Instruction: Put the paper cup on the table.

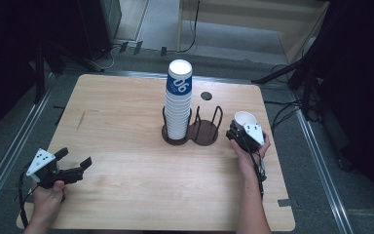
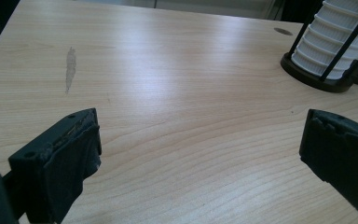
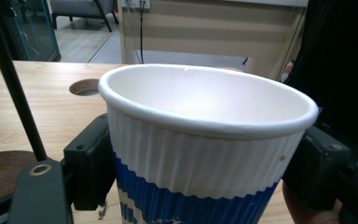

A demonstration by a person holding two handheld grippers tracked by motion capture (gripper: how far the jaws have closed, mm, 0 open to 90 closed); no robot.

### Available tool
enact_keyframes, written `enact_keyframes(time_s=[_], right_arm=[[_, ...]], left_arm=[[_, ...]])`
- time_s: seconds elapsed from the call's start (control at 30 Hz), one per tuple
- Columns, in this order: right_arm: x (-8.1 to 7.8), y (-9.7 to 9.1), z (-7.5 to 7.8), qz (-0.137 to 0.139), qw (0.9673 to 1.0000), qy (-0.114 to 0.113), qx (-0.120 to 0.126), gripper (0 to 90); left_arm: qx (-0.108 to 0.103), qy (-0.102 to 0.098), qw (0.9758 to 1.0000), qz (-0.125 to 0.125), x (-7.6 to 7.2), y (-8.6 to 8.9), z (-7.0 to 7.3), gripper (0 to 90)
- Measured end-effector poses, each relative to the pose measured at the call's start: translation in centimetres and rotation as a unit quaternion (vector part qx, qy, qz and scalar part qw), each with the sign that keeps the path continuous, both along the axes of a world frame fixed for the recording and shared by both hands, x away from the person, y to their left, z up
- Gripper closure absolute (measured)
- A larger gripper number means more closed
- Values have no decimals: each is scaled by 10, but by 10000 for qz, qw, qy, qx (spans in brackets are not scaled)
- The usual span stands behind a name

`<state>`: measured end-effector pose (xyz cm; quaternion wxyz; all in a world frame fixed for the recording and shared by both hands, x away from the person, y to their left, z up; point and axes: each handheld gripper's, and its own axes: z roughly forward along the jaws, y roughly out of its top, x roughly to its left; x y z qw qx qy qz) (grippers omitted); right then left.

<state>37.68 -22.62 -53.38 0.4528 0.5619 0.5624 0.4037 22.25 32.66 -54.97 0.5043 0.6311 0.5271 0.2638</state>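
Observation:
A tall stack of white-and-blue paper cups stands in the left ring of a dark two-ring wire holder near the table's middle; its ribbed base also appears at the top right of the left gripper view. My right gripper is just right of the holder, shut on a single upright paper cup. That cup has a ribbed white wall and a blue band, with both jaws pressed on its sides. My left gripper rests open at the table's front left, nothing between its jaws.
The holder's right ring holds no cup; its dark base and a wire upright stand left of the held cup. A round hole lies in the tabletop behind the holder. A grey streak marks the wood at left.

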Motion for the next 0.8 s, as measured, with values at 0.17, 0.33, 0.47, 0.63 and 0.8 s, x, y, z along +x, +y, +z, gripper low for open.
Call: enact_keyframes(time_s=[0.17,0.33,0.47,0.63,0.8], right_arm=[[1,1,-4,60,10000,47,-64,213],[0,3,-6,97,9999,105,-96,212],[-1,3,-6,169,9998,87,74,209],[-4,0,-4,131,9991,225,338,196],[-6,-2,-4,121,9984,364,404,192]], left_arm=[[8,7,10000,3,0,0,0,0],[21,4,10000,5,0,-1,0,0],[1,13,10000,28,0,-1,0,0],[23,11,10000,20,0,-1,0,0],[71,27,10000,24,0,-2,-1,0]])
